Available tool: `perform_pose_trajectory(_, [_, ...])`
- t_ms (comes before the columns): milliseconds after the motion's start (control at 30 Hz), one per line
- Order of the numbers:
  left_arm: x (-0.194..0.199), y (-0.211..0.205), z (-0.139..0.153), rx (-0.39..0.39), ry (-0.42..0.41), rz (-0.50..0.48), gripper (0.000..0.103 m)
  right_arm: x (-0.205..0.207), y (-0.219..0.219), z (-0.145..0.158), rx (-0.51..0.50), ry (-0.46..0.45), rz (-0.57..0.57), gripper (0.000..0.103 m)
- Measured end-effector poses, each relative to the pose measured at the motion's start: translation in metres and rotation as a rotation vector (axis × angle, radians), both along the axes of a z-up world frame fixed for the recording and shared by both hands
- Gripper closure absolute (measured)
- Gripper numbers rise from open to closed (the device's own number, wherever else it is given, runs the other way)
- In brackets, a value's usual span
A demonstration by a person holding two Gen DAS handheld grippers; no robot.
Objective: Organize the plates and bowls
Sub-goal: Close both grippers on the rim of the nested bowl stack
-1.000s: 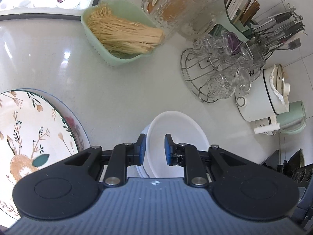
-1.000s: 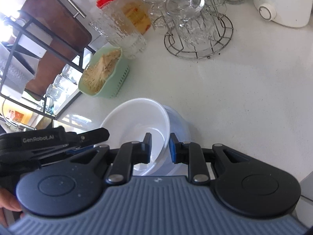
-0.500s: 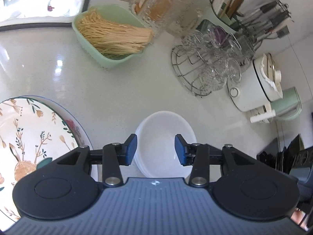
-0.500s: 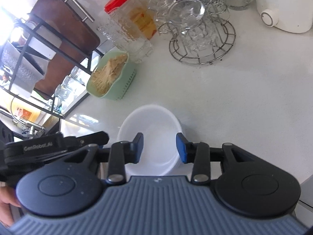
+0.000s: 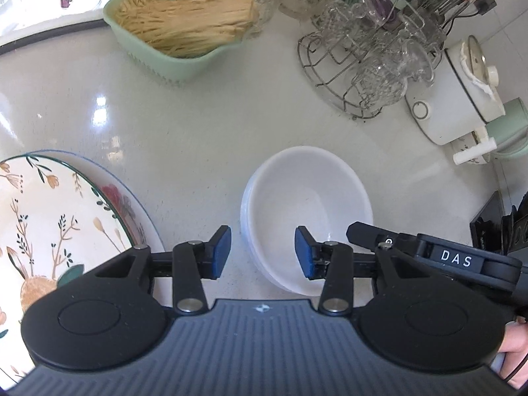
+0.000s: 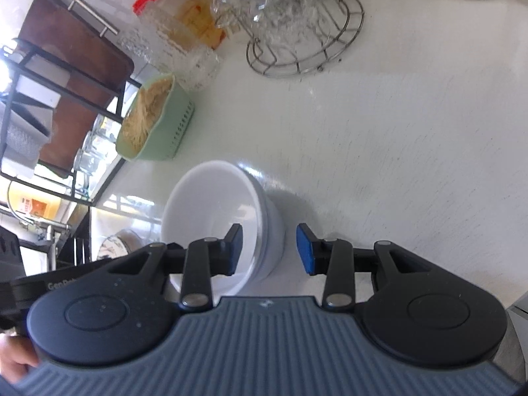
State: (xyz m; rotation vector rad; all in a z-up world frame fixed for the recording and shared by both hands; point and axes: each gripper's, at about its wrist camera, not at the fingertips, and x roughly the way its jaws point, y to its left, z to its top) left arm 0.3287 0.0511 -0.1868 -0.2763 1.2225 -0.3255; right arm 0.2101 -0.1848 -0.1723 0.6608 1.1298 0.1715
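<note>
Both grippers, left point(image 5: 262, 251) and right point(image 6: 269, 249), spread, empty; bowls point(image 5: 307, 217) nested centre-frame. Next: plates point(image 5: 66, 217), lower left.

A glossy white counter point(image 5: 204, 125) carries everything. Nested white bowls point(image 5: 307, 211) stand near its middle. To their left lie stacked plates point(image 5: 49, 217), the top one painted with flowers. Farther back sits a green basket point(image 5: 171, 56) filled with pale noodles point(image 5: 188, 23), and beside it ribbed glass jars point(image 6: 171, 43), one with a red lid. A wire rack point(image 5: 333, 76) of glass cups stands at the back right, next to a white cooker point(image 5: 455, 105) and a green kettle point(image 5: 508, 128).
</note>
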Motion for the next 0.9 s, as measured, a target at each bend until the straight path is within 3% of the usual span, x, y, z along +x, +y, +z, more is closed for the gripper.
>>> perform_pose_trajectory(233, [0.005,-0.002,-0.014,-0.021,0.017,-0.005,0.073,0.007,0.010,-0.012,-0.018,0.014,0.022,0.073])
perform_pose_trajectory(400, [0.006,-0.004,-0.017,-0.024,0.031,-0.025,0.082,0.009,0.019,-0.007,-0.102,0.001,0.060,0.081])
perform_pose_trajectory(633, [0.009,-0.012,-0.014,0.006,0.027,-0.044,0.083,0.012,0.024,-0.008,-0.138,-0.004,0.071,0.082])
perform_pose_trajectory(733, [0.008,-0.012,-0.008,-0.007,0.036,-0.056,0.083,0.010,0.028,-0.002,-0.192,-0.021,0.088,0.088])
perform_pose_trajectory(900, [0.007,-0.016,0.001,0.006,0.046,-0.068,0.084,0.009,0.022,0.005,-0.176,-0.026,0.071,0.089])
